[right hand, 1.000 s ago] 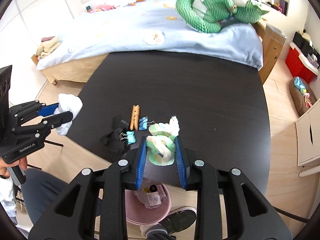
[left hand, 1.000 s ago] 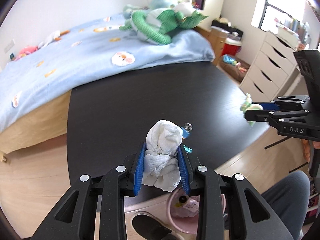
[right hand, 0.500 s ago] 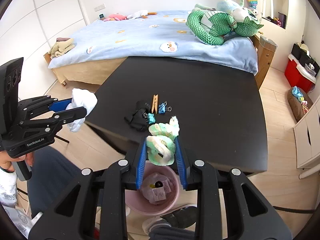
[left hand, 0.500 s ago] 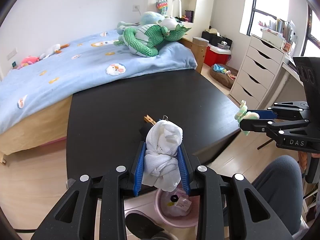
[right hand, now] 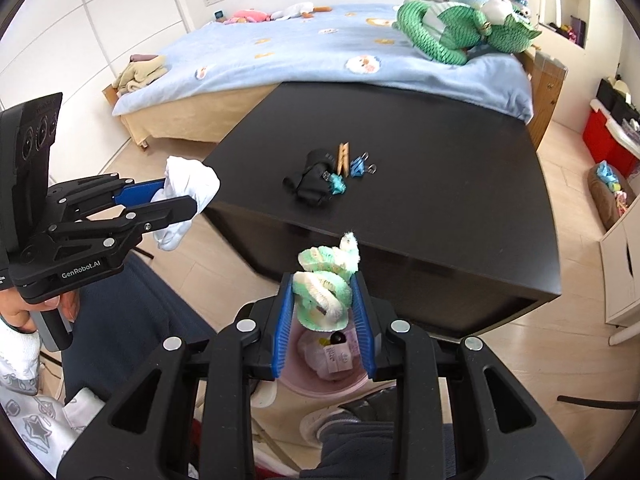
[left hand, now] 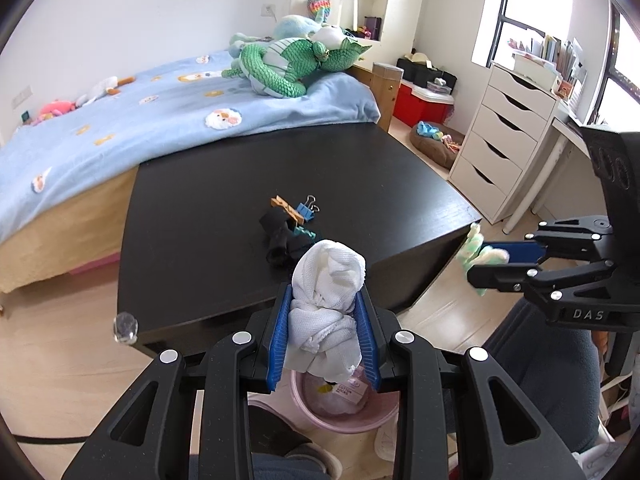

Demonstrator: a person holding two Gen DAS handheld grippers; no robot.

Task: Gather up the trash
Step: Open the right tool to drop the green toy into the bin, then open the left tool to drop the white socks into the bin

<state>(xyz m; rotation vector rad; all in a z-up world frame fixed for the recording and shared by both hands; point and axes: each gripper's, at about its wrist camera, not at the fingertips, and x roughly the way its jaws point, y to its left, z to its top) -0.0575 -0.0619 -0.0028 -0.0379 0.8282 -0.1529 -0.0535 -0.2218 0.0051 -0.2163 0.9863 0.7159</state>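
Both loads held over the pink bin, ready to drop.

My left gripper is closed partway on a crumpled white cloth wad, the blue pads pressing its sides; my right gripper pinches a green-and-white fuzzy scrap the same way. Both hang off the near edge of the black table, above the pink bin on the floor, which already holds a tagged wrapper. To do this well, I judge each load should sit squarely over the bin's mouth before I let go, and go in one at a time so nothing bounces off the rim. A black bundle, a clothespin and binder clips lie on the table, well clear.
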